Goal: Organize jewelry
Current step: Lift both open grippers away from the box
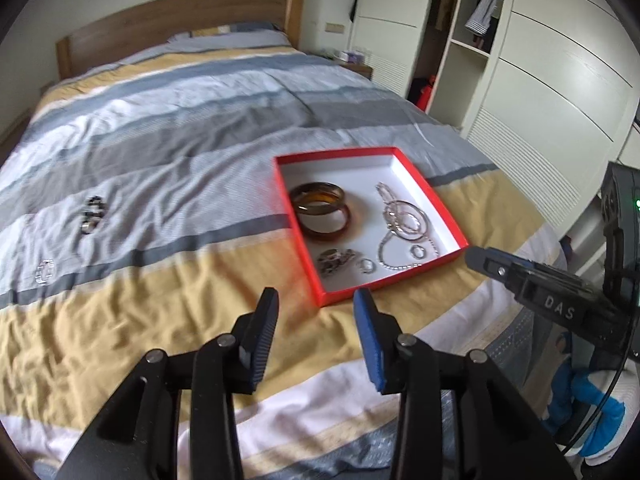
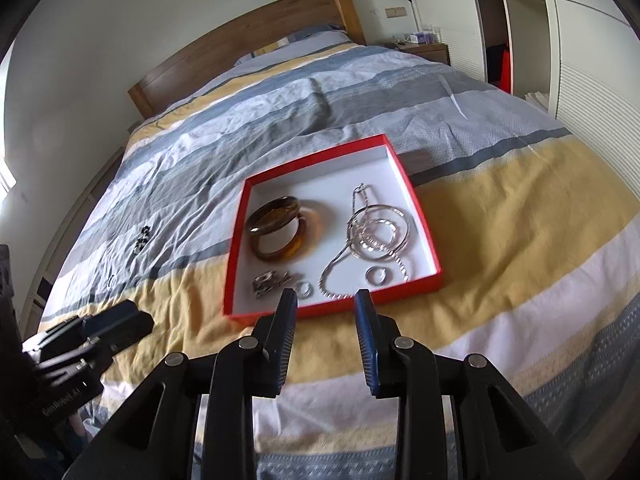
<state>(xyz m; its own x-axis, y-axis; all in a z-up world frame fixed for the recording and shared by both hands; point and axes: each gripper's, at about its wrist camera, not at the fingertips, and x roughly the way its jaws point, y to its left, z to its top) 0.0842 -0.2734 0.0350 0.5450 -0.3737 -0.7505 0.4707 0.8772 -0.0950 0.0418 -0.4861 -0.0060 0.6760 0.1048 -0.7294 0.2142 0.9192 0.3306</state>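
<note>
Jewelry mostly sits in the red box (image 1: pixel 436 196) on the striped bedspread (image 1: pixel 180 168). From the left wrist view, the box lies at 1 o'clock from the left gripper (image 1: pixel 316 300), near its fingertips but not touching.

Inside the box:
- two brown bangles (image 1: pixel 322 210) stacked and overlapping, at 10 o'clock from box centre
- silver hoops (image 1: pixel 406 220) tangled with a silver chain (image 1: pixel 386 254), at 3 o'clock
- dark metal clasp piece (image 1: pixel 334 260) at 7 o'clock, two small rings (image 1: pixel 366 266) and (image 1: pixel 418 251) along the near wall

Loose on the bedspread, well apart from the box at its 9 o'clock: a dark-and-silver bracelet (image 1: pixel 93 215) and a small clear ring-like piece (image 1: pixel 45 271).

Left gripper: fingers spread wide, nothing between them, above the yellow stripe. Right gripper (image 2: pixel 325 300): fingers also wide apart and empty, tips just over the box's near wall. In the left view it enters at 3 o'clock.
</note>
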